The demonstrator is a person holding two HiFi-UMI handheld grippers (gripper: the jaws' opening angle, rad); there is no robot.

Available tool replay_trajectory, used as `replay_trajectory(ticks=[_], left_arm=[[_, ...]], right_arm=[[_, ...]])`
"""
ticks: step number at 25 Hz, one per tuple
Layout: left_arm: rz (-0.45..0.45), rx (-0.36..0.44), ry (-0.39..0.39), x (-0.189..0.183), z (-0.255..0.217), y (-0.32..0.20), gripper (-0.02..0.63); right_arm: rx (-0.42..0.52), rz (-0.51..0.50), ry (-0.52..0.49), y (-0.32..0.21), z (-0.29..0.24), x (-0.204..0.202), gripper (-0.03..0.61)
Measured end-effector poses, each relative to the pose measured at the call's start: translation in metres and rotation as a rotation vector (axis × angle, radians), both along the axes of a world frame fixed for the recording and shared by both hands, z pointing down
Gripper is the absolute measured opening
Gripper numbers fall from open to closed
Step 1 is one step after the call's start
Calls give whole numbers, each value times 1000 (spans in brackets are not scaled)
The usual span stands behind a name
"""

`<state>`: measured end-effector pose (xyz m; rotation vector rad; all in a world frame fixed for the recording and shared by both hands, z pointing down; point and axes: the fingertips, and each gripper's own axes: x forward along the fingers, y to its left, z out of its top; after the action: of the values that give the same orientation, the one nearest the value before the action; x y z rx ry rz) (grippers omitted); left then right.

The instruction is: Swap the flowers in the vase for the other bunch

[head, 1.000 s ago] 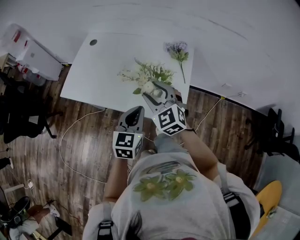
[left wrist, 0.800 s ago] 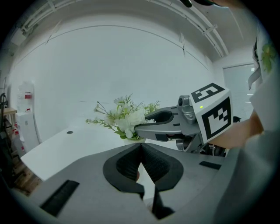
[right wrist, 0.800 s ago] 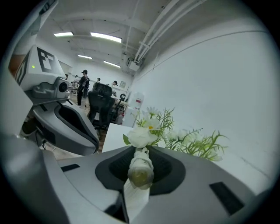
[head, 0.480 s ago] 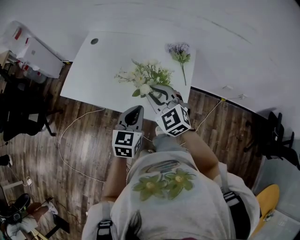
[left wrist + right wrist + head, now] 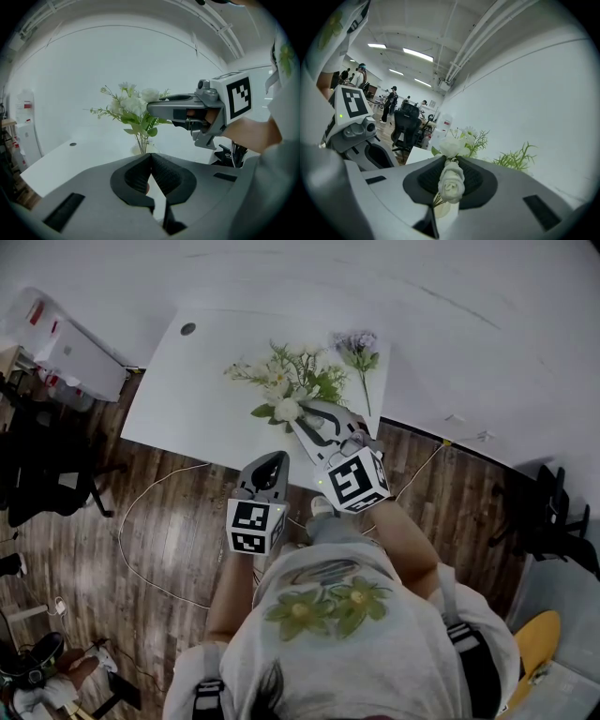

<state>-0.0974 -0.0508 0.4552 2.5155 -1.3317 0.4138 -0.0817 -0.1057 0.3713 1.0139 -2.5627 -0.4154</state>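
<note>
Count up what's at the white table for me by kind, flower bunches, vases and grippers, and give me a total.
Flower bunches: 2, the white bunch and the purple bunch
Vase: 1
Grippers: 2, the left gripper and the right gripper
Total: 5

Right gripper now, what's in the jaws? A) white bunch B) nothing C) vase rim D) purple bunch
A: in the right gripper view the right gripper has jaws that have just been closing and now clamp the white bunch, a white rose between them; the purple bunch lies apart on the table.
</note>
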Motion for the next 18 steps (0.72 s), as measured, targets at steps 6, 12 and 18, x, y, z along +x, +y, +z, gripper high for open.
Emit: replay_trajectory(ticks=[6, 12, 18], left_arm=[[3, 11, -3, 6, -4, -7, 18], [1, 18, -4, 9, -11, -17, 18], [-1, 34, -3, 3, -9, -7, 18]], right_arm=[[52, -9, -24, -7, -27, 10, 84], [111, -31, -39, -15, -62, 18, 84], [196, -47, -56, 1, -98, 20, 84]])
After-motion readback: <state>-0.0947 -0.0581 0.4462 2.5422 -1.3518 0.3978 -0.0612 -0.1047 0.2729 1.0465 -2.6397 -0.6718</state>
